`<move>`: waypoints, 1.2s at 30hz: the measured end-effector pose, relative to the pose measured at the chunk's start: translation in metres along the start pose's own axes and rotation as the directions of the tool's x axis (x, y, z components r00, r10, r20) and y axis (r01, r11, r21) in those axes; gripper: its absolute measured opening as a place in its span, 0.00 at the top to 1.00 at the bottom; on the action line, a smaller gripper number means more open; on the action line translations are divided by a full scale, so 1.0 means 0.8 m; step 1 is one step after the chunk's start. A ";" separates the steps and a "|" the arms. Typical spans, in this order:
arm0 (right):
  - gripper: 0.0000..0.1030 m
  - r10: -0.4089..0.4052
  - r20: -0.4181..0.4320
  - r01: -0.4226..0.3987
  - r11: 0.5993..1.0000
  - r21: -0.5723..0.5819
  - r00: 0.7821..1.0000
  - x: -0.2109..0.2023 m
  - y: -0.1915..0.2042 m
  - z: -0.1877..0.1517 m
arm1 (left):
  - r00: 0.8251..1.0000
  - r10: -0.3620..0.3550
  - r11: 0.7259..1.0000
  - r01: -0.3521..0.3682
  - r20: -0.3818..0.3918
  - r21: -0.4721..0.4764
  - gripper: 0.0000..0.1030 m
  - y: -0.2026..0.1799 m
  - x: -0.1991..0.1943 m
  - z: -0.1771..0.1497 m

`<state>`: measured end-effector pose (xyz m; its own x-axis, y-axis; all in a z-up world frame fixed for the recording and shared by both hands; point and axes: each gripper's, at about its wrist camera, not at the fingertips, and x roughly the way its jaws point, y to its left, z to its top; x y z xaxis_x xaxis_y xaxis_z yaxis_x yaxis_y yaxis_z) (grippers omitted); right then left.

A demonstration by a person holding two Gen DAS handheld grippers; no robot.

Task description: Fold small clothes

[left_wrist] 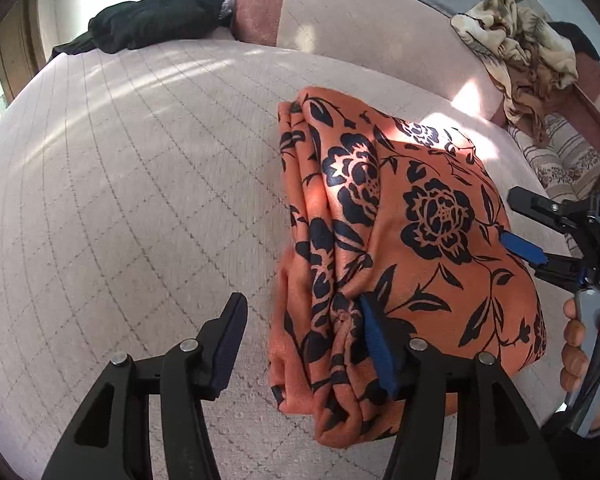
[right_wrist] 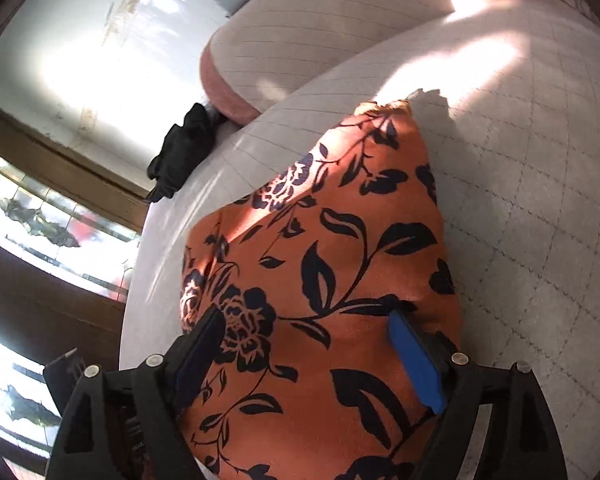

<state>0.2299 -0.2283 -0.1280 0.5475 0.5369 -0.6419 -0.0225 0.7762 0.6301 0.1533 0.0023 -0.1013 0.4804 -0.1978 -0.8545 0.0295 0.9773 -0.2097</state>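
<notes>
On bed (left_wrist: 140, 184), orange floral cloth (left_wrist: 400, 216) lies folded in a thick bundle; left gripper (left_wrist: 300, 344) and right gripper (right_wrist: 312, 352) fingers both spread, pinching nothing, over its edges. Soft, light, floppy: best grabbed at layered folds

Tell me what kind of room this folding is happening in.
Probably a living room or bedroom at home: the orange floral garment lies on a quilted pink cushioned seat with a bolster, and a window sits beside it.
</notes>
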 end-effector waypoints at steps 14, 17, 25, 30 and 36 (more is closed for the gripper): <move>0.14 -0.273 0.118 0.294 0.925 -0.241 0.955 -0.127 0.086 -0.165 | 0.943 0.172 0.974 -0.206 0.285 0.094 0.14 -0.036 -0.153 -0.071; 0.14 -0.362 0.132 0.385 0.876 -0.290 0.923 -0.133 0.093 -0.194 | 0.937 0.181 0.968 -0.224 0.300 0.115 0.14 -0.047 -0.171 -0.084; 0.00 -0.480 0.259 0.542 0.783 -0.305 0.838 -0.171 0.121 -0.213 | 0.921 0.205 0.964 -0.249 0.332 0.094 0.09 -0.063 -0.204 -0.094; 0.00 -0.502 0.278 0.571 0.756 -0.318 0.819 -0.181 0.128 -0.213 | 0.929 0.186 0.974 -0.218 0.319 0.065 0.09 -0.061 -0.213 -0.095; 0.00 -0.497 0.285 0.571 0.752 -0.330 0.819 -0.183 0.132 -0.208 | 0.937 0.179 0.976 -0.208 0.300 0.067 0.08 -0.064 -0.210 -0.092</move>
<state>0.0082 -0.1695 -0.0402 0.6985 -0.0402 -0.7145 0.0198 0.9991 -0.0369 0.0066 -0.0202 0.0177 0.7181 0.0127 -0.6958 -0.0123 0.9999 0.0055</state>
